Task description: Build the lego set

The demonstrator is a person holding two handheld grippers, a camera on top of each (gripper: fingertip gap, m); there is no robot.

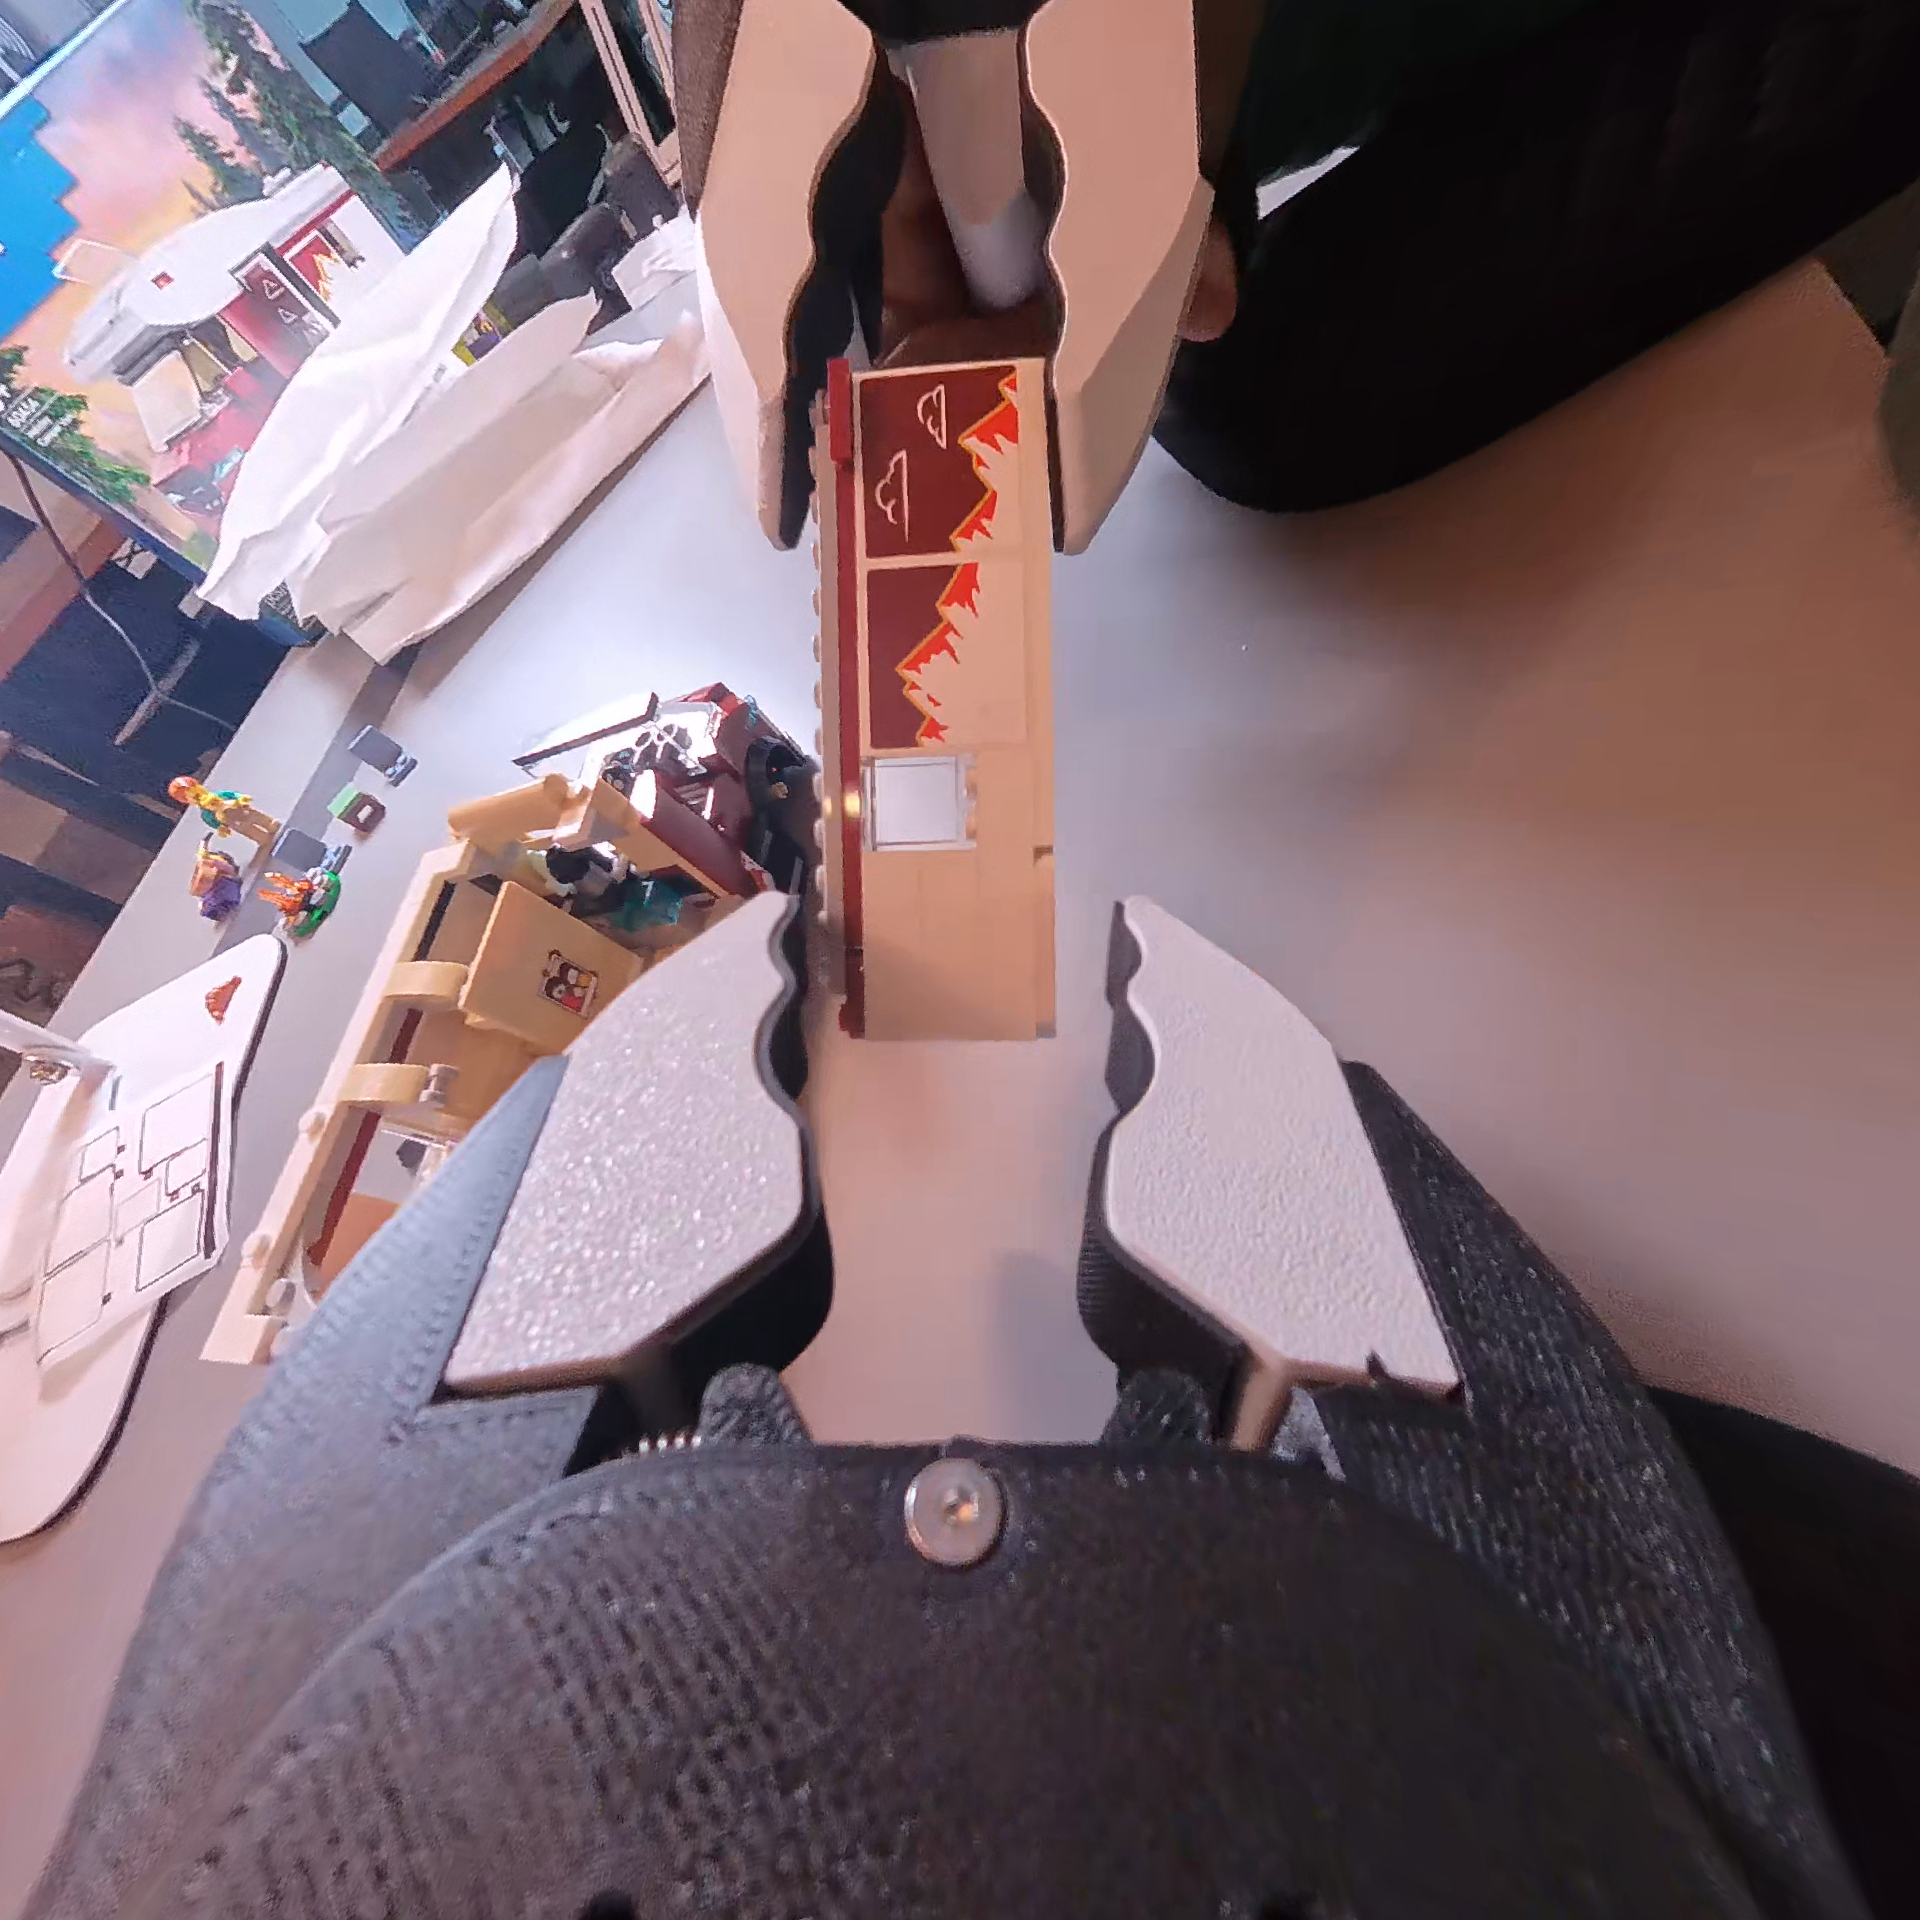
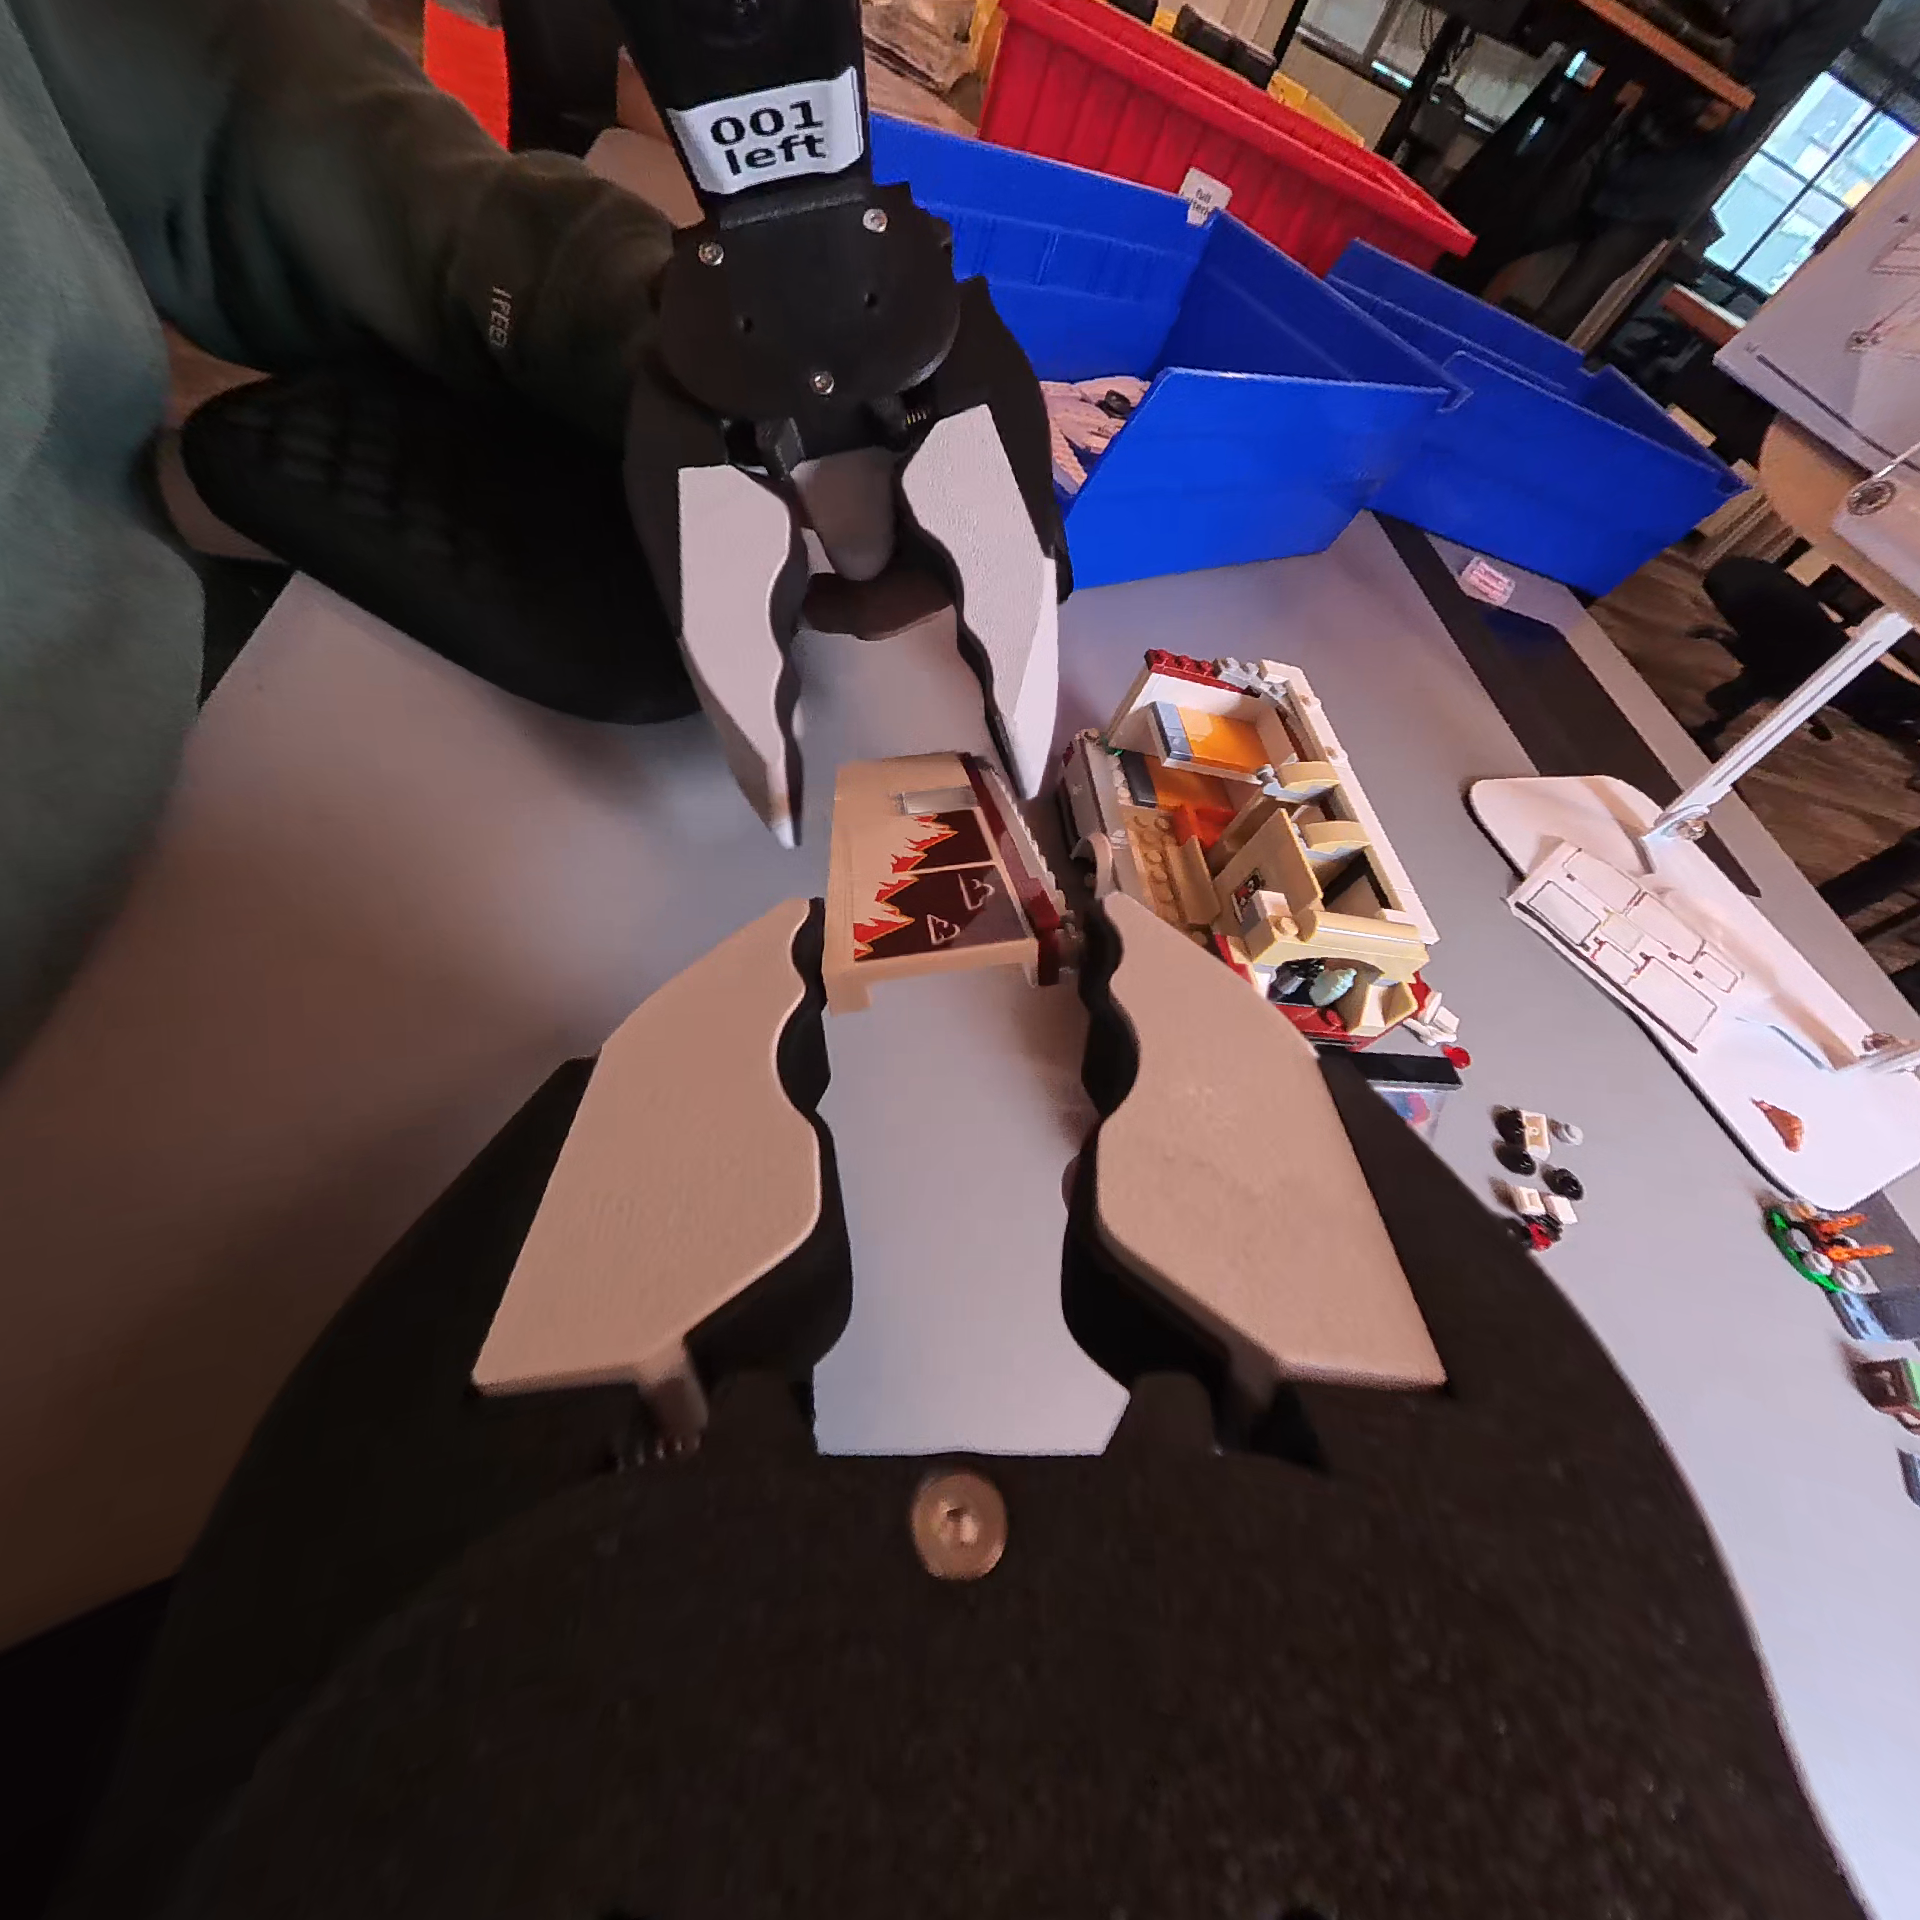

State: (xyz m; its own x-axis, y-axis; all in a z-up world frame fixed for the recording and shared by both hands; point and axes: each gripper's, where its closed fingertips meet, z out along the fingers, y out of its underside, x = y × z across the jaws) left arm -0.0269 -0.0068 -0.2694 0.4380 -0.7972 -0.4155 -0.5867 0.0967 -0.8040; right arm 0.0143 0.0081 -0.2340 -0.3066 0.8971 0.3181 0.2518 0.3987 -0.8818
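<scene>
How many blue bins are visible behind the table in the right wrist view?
3 that I can tell apart: one nearest the table edge, one behind it by the red bin, and one at the right. More may be hidden.

Two tongs: left (image 2: 894, 805), right (image 2: 951, 940). One tan toy wall panel (image 2: 935, 894) with dark red and flame markings. One open toy camper (image 2: 1278, 862). Three blue bins (image 2: 1247, 488) and one red bin (image 2: 1174, 114). One picture box (image 1: 156, 260). Two small toy figures (image 1: 223, 831). One printed sheet (image 2: 1621, 935). One counter (image 2: 520, 831).
</scene>
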